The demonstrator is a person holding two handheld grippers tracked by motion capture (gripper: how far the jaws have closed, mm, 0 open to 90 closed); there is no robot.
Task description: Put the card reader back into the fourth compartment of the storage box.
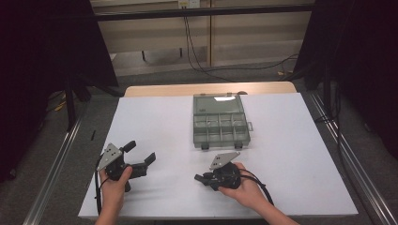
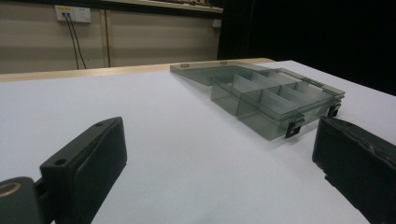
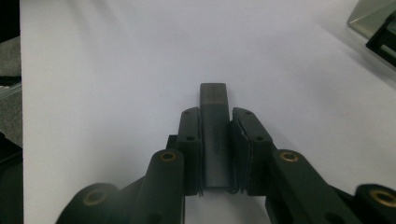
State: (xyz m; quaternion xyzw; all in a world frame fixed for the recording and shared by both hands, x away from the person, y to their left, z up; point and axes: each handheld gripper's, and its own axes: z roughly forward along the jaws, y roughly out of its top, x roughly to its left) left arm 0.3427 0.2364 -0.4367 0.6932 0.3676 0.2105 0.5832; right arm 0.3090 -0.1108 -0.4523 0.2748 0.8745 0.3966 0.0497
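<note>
**Listener:** Where are your grippers, and what do they hold?

**Me:** Between the pads of my right gripper [image 3: 215,154] sits a flat dark grey bar [image 3: 214,135], gripped on both sides and sticking out past the fingertips. That gripper lies low over the white table [image 1: 159,122], pointing across it toward my left hand [image 1: 114,185]. What the bar is, I cannot tell.

**Listener:** And the left one?

**Me:** My left gripper [image 1: 140,153] is spread wide with nothing between its jaws. It rests near the table's front edge, well apart from the right gripper.

**Listener:** What lies ahead of them?

**Me:** Ahead of my right gripper, a little farther up the table, stands a translucent grey compartment box [image 1: 219,125] with its lid folded back flat behind it. From the left gripper it lies ahead and off to the right, its dividers and two dark front latches [image 2: 293,127] plain to see. In the right gripper view, one corner of it [image 3: 376,28] shows off to the upper right.

**Listener:** Does the bar touch the box?

**Me:** No, they are apart.
</note>
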